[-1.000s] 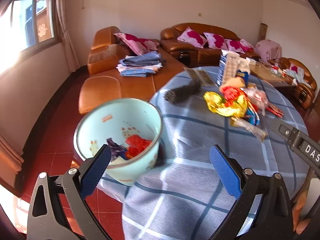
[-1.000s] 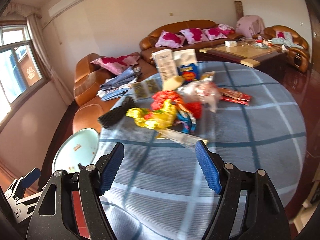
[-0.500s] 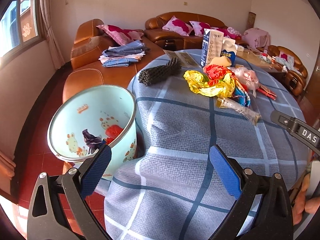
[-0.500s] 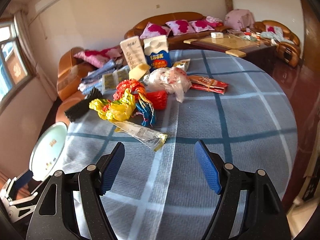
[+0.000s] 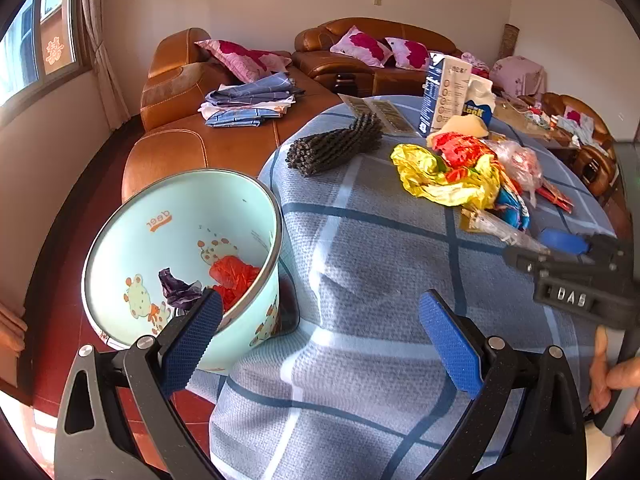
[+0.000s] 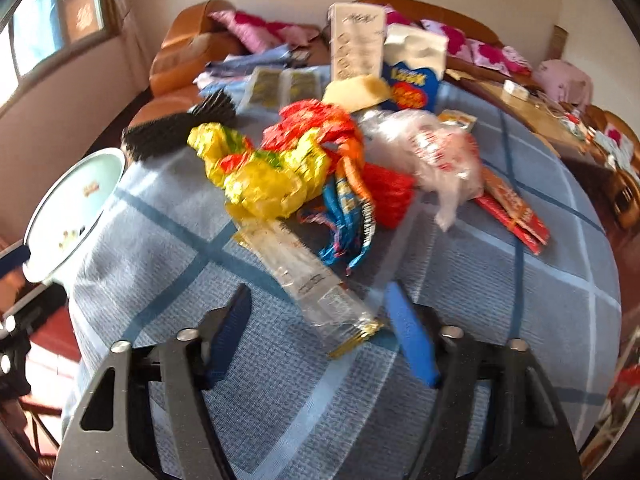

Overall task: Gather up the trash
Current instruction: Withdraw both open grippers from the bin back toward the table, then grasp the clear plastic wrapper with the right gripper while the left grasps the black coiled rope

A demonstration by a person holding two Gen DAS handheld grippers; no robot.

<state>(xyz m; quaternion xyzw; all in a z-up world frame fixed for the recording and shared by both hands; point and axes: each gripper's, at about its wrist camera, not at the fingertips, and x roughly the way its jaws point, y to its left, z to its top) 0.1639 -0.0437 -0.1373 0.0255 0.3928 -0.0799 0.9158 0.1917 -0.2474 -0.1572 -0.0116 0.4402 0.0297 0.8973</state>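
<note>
Trash: clear wrapper (image 6: 308, 280) lying between right claw (image 6: 320, 330) fingers, jaws closing, unpinched; left claw (image 5: 320, 332) gaping empty beside bin (image 5: 180, 256). Next: pinching, lifting binward.

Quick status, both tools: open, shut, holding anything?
Left tool: open, empty.
Right tool: closing around the clear wrapper, pads not yet pressing.

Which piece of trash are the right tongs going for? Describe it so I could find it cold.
On the round table's blue checked cloth, look at the near end of the wrapper heap. The clear plastic wrapper lies there, its gold-edged end between the closing right tongs. Unlike the crumpled yellow bag behind it, it is long, flat and see-through.
</note>
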